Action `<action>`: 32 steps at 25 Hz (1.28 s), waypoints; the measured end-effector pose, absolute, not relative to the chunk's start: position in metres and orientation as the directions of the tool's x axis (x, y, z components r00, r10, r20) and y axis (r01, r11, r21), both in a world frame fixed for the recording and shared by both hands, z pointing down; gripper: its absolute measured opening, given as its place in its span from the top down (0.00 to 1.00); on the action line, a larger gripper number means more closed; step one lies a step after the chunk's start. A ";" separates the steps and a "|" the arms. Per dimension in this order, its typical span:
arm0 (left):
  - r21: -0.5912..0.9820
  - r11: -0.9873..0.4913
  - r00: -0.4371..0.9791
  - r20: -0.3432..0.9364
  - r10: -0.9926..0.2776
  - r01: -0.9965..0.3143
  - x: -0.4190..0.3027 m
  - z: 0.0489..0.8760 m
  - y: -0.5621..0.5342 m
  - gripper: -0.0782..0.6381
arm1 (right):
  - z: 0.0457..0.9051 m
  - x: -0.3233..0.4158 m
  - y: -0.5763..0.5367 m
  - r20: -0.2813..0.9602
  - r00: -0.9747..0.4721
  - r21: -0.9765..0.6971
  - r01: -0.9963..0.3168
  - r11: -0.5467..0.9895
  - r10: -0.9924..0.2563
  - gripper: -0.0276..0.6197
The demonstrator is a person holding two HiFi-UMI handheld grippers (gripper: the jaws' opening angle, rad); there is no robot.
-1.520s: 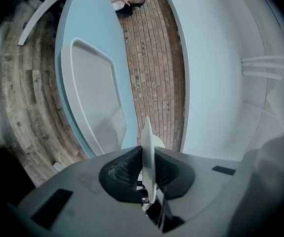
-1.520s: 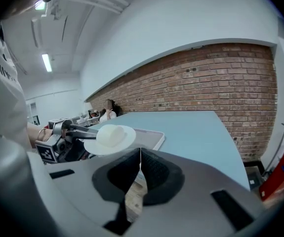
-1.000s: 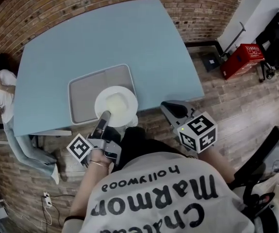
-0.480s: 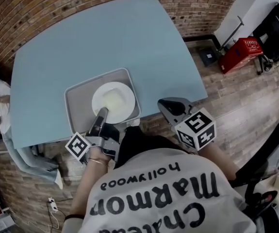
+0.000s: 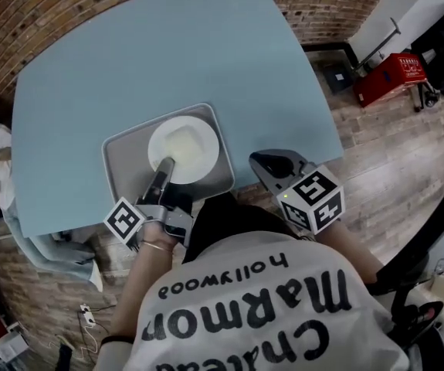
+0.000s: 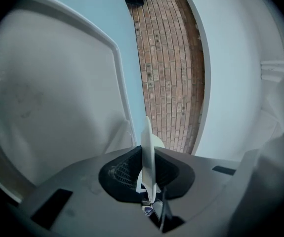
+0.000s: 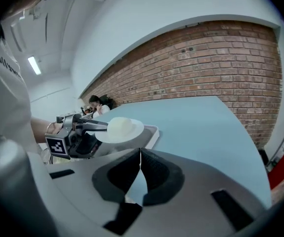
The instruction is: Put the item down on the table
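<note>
The plate (image 5: 184, 147) has come in from the near edge: in the head view it hangs over the grey tray (image 5: 125, 168) on the blue table (image 5: 167, 52). Left gripper view: the left tool (image 6: 147, 181) clamps the plate's rim. Right gripper view: the plate is raised off the tray, and the right tool (image 7: 140, 164) is closed on nothing. Carry looks done; lowering and release remain.
</note>
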State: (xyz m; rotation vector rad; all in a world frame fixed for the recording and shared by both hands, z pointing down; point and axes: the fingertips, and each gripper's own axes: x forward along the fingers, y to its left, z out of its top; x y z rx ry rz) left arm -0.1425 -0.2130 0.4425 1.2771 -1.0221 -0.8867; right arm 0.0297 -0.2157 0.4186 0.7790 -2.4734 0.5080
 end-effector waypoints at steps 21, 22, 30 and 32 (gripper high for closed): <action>0.984 0.144 0.402 0.175 -0.899 -0.106 -0.152 0.471 -0.252 0.86 | 0.445 -0.006 -0.241 0.586 -0.712 -0.242 -0.609 0.755 -0.387 0.94; 0.984 0.144 0.404 0.176 -0.898 -0.107 -0.152 0.471 -0.254 0.86 | 0.446 -0.007 -0.242 0.588 -0.711 -0.243 -0.610 0.754 -0.386 0.94; 0.979 0.152 0.406 0.194 -0.893 -0.134 -0.153 0.476 -0.257 0.86 | 0.449 -0.009 -0.246 0.590 -0.710 -0.247 -0.612 0.752 -0.384 0.94; 0.977 0.157 0.406 0.202 -0.891 -0.142 -0.152 0.477 -0.255 0.86 | 0.450 -0.008 -0.244 0.592 -0.709 -0.248 -0.613 0.750 -0.383 0.94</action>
